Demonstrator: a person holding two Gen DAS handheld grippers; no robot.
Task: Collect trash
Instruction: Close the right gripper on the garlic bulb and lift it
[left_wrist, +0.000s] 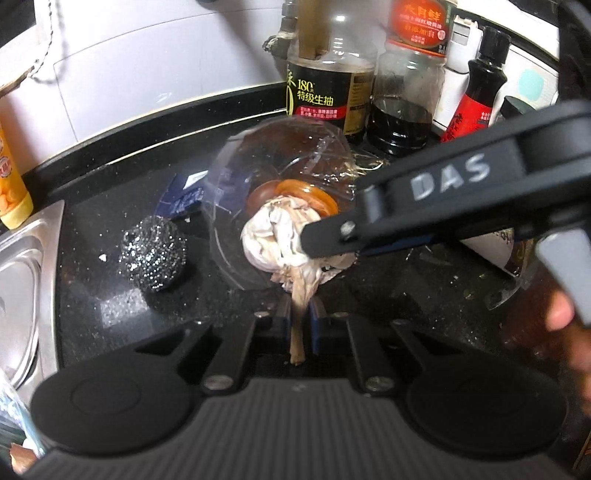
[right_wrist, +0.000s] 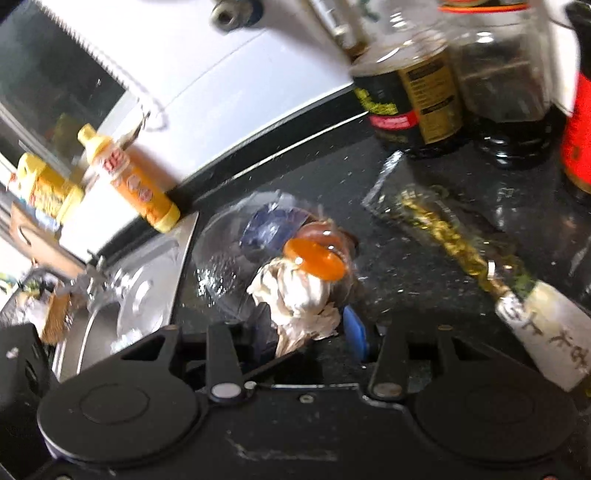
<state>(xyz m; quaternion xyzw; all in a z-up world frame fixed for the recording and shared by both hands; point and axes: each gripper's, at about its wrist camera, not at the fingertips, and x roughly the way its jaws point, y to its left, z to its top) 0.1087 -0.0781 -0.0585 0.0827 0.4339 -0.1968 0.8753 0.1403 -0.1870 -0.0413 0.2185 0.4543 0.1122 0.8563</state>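
Observation:
A crumpled, stained white tissue lies on the black counter against a clear plastic tub with an orange ring lid. At the bottom of the left wrist view my left gripper is shut on the tissue's brownish twisted tail. My right gripper reaches in from the right, its jaws closed on the wad's right side. In the right wrist view the tissue wad sits between the right gripper's fingers, with the orange lid just beyond.
A steel scrubber and a blue wrapper lie left of the tub, near the sink edge. Sauce bottles line the back wall. A yellow bottle stands by the sink. A gold-green packet lies to the right.

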